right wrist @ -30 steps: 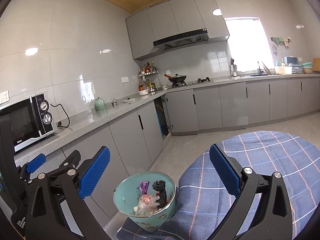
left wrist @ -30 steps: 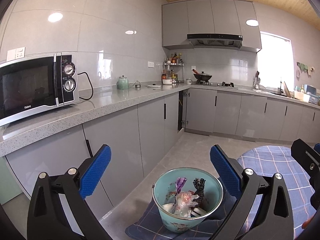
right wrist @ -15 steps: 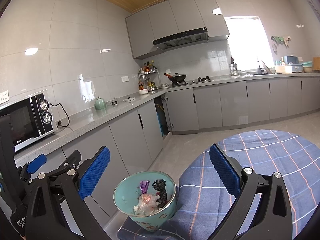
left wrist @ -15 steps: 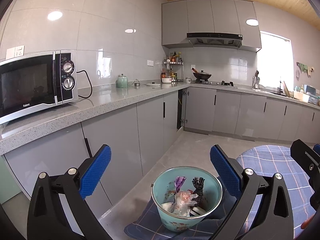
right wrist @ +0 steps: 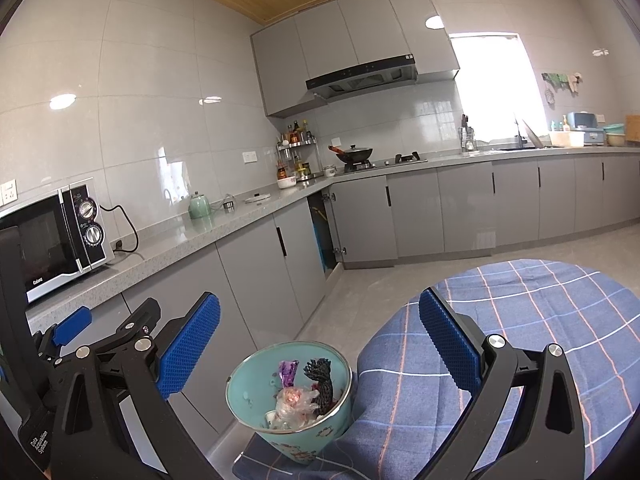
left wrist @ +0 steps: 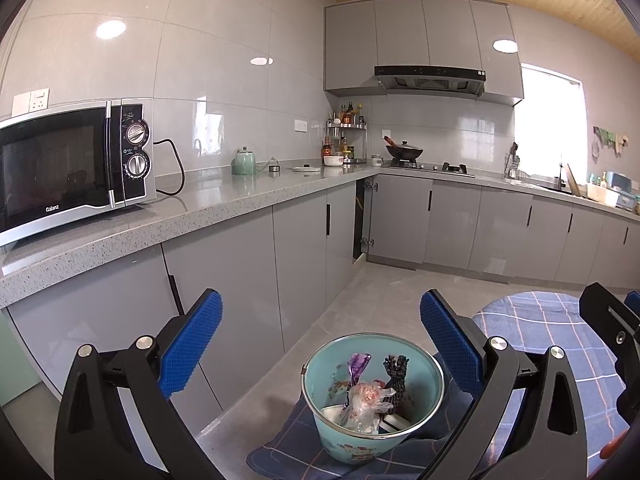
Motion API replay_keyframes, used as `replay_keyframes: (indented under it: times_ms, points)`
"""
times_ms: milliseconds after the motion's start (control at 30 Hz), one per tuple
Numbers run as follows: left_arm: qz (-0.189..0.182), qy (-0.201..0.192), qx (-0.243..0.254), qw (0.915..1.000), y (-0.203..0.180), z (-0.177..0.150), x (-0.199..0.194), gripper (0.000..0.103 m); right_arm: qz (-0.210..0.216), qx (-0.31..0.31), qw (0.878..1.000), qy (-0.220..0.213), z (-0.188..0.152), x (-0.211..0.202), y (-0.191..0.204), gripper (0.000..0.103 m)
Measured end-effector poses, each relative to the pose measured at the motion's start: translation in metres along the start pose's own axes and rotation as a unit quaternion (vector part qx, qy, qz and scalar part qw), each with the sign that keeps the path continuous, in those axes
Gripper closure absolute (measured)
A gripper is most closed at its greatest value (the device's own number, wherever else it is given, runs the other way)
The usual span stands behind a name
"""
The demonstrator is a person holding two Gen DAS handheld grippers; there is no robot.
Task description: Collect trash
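Your left gripper (left wrist: 320,344) and right gripper (right wrist: 319,342) both hang with jaws released, holding nothing. The bucket (left wrist: 372,394) of trash (left wrist: 366,398) sits between and below each pair of jaws, on the tabletop (right wrist: 520,320).

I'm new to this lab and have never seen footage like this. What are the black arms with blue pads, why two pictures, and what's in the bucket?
Those are two-finger tools a person carries, one in each hand. Each has a fisheye camera looking forward along its fingers, hence two pictures. The left hand-held gripper and the right hand-held gripper are both open and hold nothing. Between them sits a teal bucket on a blue checked cloth. Inside are a purple wrapper, a crumpled clear bag and a dark knobbly piece. On the left, a microwave stands on the grey counter.
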State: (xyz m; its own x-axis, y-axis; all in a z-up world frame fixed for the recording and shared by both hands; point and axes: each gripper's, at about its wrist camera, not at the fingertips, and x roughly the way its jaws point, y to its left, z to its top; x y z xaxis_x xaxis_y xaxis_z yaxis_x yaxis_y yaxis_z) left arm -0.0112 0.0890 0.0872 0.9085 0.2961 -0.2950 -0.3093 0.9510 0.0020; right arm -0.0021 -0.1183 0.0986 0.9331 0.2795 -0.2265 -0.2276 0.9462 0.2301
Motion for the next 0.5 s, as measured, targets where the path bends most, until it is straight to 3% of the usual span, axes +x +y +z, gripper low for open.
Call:
replay_keyframes:
  times_ms: [500]
  points:
    - [0.016,0.007,0.000,0.9999,-0.0008,-0.0008,0.0059,0.006,-0.004,0.004,1.000,0.004,-0.0054,0.0012,-0.0033,0.005]
